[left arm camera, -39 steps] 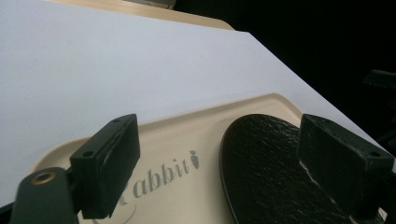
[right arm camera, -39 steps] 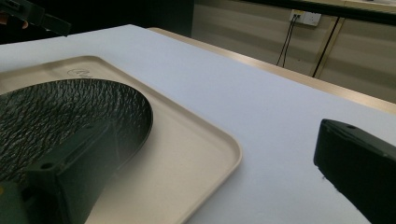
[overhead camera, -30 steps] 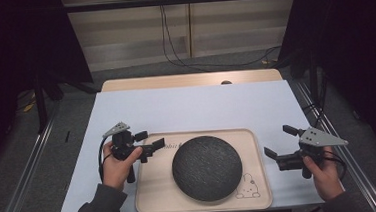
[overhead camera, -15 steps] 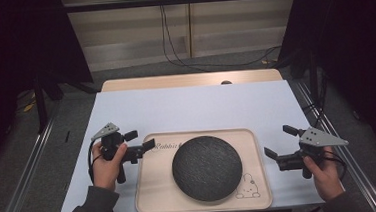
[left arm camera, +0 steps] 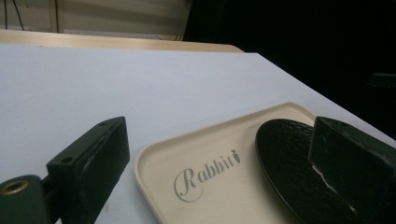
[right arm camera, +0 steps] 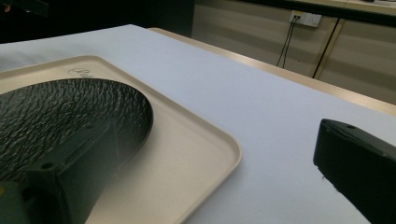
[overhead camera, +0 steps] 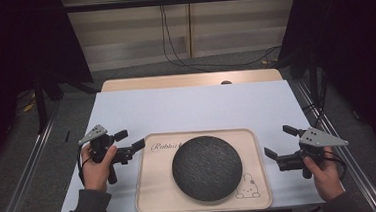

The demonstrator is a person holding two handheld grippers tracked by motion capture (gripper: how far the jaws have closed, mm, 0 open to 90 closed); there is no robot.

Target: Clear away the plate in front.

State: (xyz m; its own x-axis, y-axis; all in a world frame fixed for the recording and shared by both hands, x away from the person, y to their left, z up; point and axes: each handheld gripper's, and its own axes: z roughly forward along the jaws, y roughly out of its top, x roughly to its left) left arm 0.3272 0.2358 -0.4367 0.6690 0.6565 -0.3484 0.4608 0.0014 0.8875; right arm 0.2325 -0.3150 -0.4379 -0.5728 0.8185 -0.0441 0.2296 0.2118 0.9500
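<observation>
Black plate on beige tray, white table, dark room; both grippers' fingers apart, empty

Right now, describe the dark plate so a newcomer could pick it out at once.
On the white table, find the beige tray at the near edge, between the two grippers. The dark plate lies in it: round, black, rough-textured, the tray's one loose item beside the printed "Rabbit" lettering.

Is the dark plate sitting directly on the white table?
No, the dark plate rests inside the beige tray, which lies on the table.
</observation>
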